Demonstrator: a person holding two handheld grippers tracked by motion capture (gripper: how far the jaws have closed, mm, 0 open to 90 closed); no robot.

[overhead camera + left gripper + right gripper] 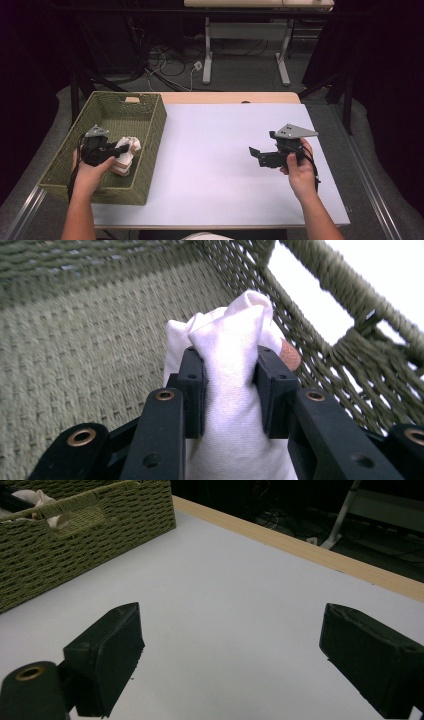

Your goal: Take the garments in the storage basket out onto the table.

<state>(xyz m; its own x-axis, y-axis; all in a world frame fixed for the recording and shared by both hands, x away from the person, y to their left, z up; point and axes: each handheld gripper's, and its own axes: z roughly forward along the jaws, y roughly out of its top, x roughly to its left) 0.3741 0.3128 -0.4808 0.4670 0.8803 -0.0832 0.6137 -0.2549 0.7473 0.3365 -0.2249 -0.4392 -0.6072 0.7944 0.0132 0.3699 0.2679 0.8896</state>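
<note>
Progress: the white cloth bundle [227, 365] is already pinched and sits inside the woven basket [150, 135]; whether it is going in or coming out, I cannot tell.
Left gripper [230, 385]: jaws pressed into the bundle from both sides.
Right gripper [230, 655]: spread wide, holding nothing, above the bench [215, 160].
Bundle place: near the basket's right wall, something reddish-brown just beside it.
Long axis: runs away from the left gripper, toward the basket's far end.

White cloth [227, 370], olive-green woven basket [150, 131], black gripper [230, 390], white table [220, 150].
</note>
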